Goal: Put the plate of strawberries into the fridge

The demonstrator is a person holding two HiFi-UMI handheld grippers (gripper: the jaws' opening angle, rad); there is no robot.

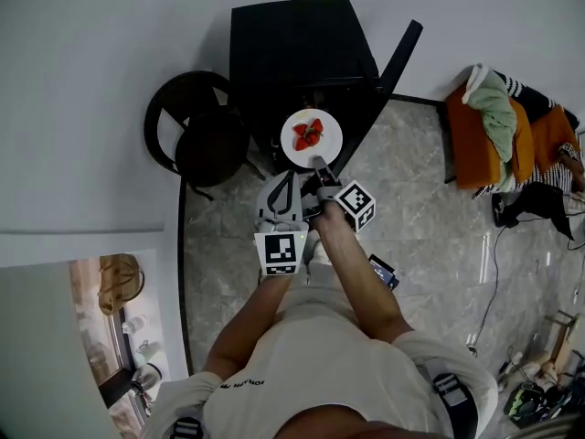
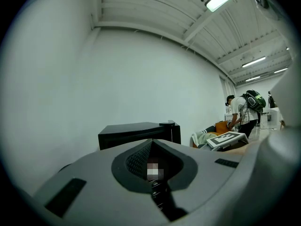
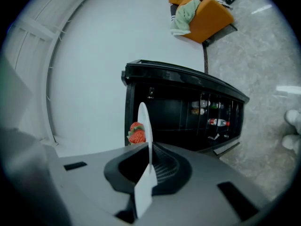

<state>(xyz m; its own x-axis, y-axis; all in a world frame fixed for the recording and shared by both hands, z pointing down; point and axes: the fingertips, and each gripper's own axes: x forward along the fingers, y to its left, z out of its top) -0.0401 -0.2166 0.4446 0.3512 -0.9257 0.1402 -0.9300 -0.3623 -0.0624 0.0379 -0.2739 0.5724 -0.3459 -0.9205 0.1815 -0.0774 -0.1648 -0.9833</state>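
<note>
Black fridge (image 1: pixel 302 39) behind; plate (image 1: pixel 330 125) holds strawberries (image 1: pixel 308 134).

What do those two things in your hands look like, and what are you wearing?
The left gripper and right gripper are grey plastic with rounded bodies and dark ribbed pads inside the jaws. Each carries a white cube printed with black square markers. The person wears a pale short-sleeved T-shirt.
</note>
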